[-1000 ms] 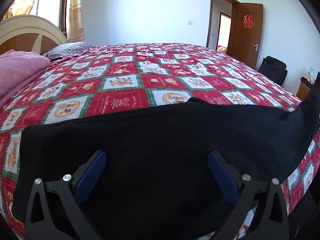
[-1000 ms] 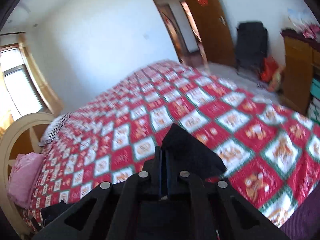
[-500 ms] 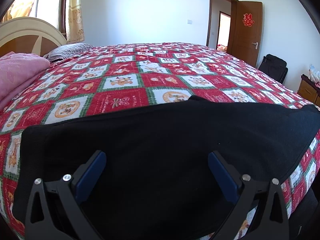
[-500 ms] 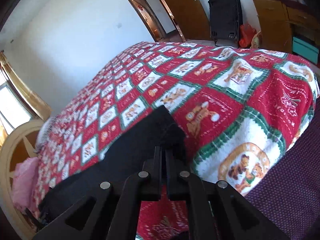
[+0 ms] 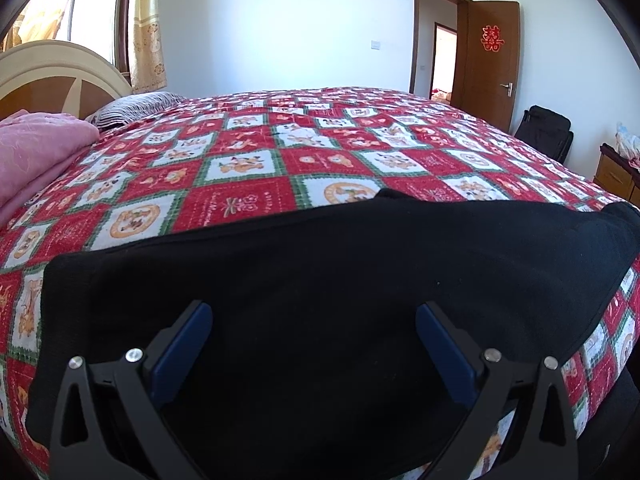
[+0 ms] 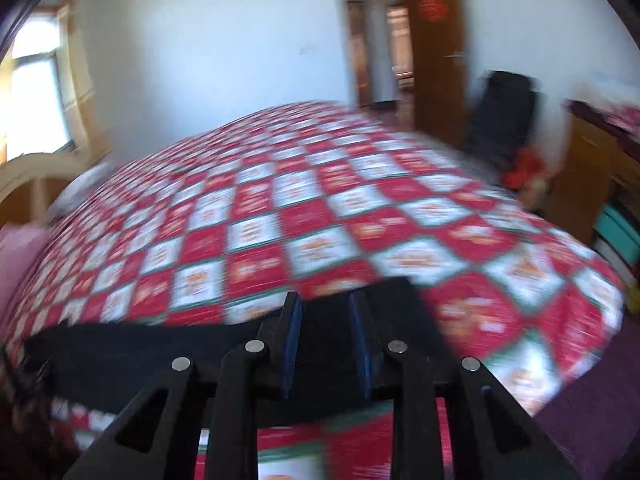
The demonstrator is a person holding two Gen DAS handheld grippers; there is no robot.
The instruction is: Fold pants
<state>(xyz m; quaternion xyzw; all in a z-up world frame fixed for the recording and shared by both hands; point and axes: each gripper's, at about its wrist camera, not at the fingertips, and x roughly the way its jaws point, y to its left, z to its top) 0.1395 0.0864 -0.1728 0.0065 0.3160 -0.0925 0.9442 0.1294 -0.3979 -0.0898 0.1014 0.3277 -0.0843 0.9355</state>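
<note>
Black fabric pants [image 5: 320, 280] lie flat on the red-and-white patchwork bed quilt [image 5: 248, 176], directly under both tongs. Your left tongs [image 5: 313, 330] are spread wide and empty; your right tongs [image 6: 325, 316] are parted, gripping nothing. Square the edges before closing on the next corner.

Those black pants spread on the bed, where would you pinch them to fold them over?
Probably at the near right corner of the black pants, coming in low from the bed's near edge. The cloth lies flat there with its end edge exposed, and the right tongs sit open beside it.
</note>
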